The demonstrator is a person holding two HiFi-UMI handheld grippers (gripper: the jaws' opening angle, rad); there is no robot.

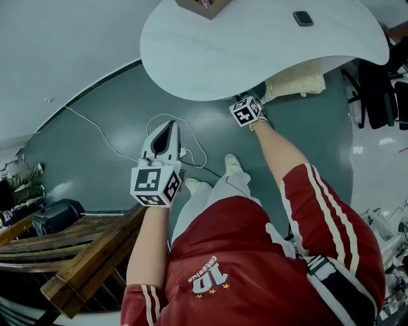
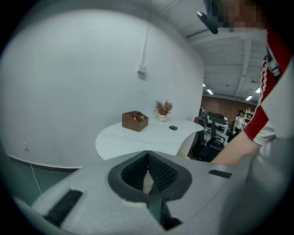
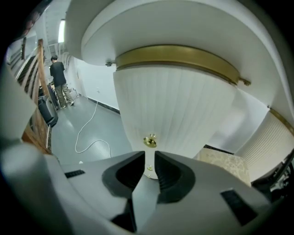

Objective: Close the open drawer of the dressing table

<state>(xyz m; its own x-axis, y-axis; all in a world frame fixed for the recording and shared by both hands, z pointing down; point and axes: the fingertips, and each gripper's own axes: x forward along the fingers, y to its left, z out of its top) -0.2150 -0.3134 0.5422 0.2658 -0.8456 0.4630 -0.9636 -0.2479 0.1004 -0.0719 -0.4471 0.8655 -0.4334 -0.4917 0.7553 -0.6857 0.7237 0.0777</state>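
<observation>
Head view: a white curved tabletop [image 1: 255, 51] of the dressing table fills the upper frame, carrying a wooden box [image 1: 204, 6] at the top edge and a small dark object [image 1: 303, 18]. Below it lies a grey-green floor [image 1: 115, 108] with a white cable [image 1: 102, 134] looping across, wooden steps [image 1: 70, 255] at lower left and a cream textured pad [image 1: 296, 81] by the table's base. The right gripper [image 1: 248, 105] reaches under the tabletop's near edge. The left gripper [image 1: 171, 125] hangs well apart from the table, over the floor. The drawer itself is hidden here beneath the top.

Left gripper view: its jaws meet at the tips with nothing between them. Past them stand a white wall and the same table from the side. Only this view shows a pot of dried flowers [image 2: 163, 110] on the table and office chairs [image 2: 209, 142] beyond it.

Right gripper view: only here does the drawer front [image 3: 174, 110] show, fluted white under a brass band [image 3: 179, 55], directly ahead. Its brass knob [image 3: 150, 141] sits just above the jaw tips. The jaws stand a narrow gap apart, clamping nothing, and a small brass piece shows in the gap beyond them.
</observation>
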